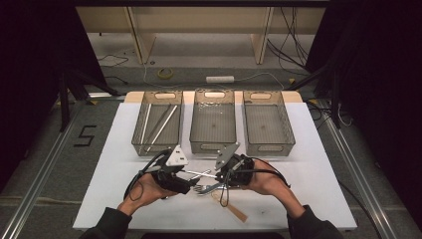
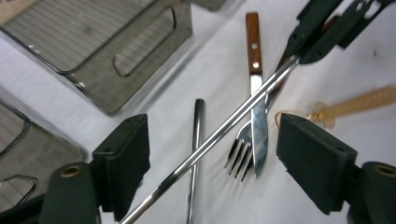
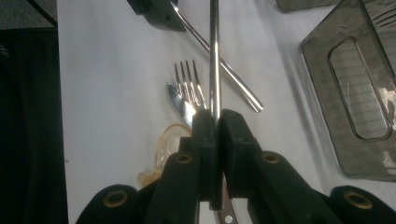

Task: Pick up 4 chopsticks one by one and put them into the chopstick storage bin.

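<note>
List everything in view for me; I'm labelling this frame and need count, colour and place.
Baskets: three, grey mesh, far row on the board.
Rods in the left basket: count unclear, silvery.
Held chopstick: one, silver, pinched by the right gripper, passing between the left one's jaws.
Loose chopstick: one, silver, on the board.
Fork: one, silver.
Knife: one, brown-handled, over the fork.
Spoon: one, amber.
Left gripper: black, open.
Right gripper: black, shut.

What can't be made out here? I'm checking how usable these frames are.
- Right tool, right gripper view: the steel rod's held end is hidden by its jaws.
- Wooden-handled knife, left gripper view: handle top cut off by the edge.
- Steel fork, high view: too small to show its tines.
</note>
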